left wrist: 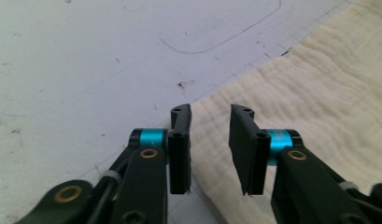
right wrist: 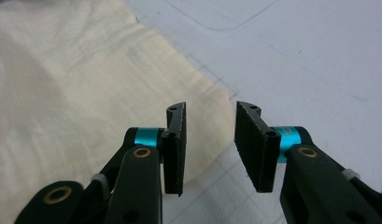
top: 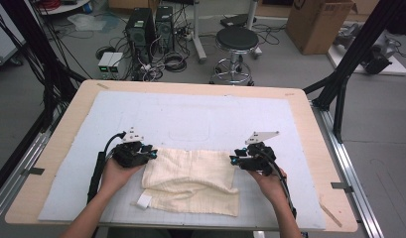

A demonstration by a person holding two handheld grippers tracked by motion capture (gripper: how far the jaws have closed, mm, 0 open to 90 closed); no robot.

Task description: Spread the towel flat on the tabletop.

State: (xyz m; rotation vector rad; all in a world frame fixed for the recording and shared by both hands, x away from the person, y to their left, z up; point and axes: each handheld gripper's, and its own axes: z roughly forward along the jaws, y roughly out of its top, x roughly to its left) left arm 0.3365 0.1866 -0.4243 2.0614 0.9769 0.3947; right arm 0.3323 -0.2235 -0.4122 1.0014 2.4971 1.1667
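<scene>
Cream cloth (top: 190,181) folded, lying on white mat (top: 190,116) near front edge. Left gripper (top: 150,153) and right gripper (top: 235,157) poised at cloth's far corners, jaws narrowly parted, empty, presumably for pinching corners.

No writing, label, brand or number can be read anywhere; the white tag (top: 144,200) on the cloth (top: 190,181) looks blank.
</scene>
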